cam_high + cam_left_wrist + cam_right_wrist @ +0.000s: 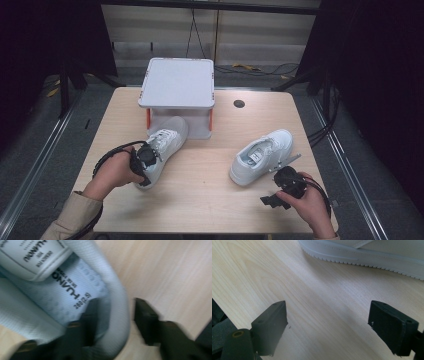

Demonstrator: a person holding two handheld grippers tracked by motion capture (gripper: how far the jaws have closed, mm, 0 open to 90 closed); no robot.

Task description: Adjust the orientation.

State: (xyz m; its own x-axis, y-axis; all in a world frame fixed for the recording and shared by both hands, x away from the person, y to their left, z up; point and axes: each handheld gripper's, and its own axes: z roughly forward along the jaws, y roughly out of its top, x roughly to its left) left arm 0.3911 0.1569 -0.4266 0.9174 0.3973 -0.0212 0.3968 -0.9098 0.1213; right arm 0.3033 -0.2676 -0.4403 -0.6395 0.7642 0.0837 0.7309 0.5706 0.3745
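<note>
Two white sneakers lie on the wooden table (200,200). The left sneaker (167,137) points its toe under a raised platform. My left gripper (146,161) is at its heel. In the left gripper view the jaws of my left gripper (116,301) straddle the padded heel collar (118,290), one inside on the printed insole, one outside over the wood, with a thin gap left. The right sneaker (261,154) lies at the right. My right gripper (280,176) hovers just in front of it. Its jaws (328,306) stand wide open over bare wood, short of the sole (367,255).
A grey-white platform (177,82) on orange-trimmed legs stands at the back middle of the table. A round black cable hole (239,103) sits to its right. Cables trail from both grippers. Dark curtains and metal rails surround the table.
</note>
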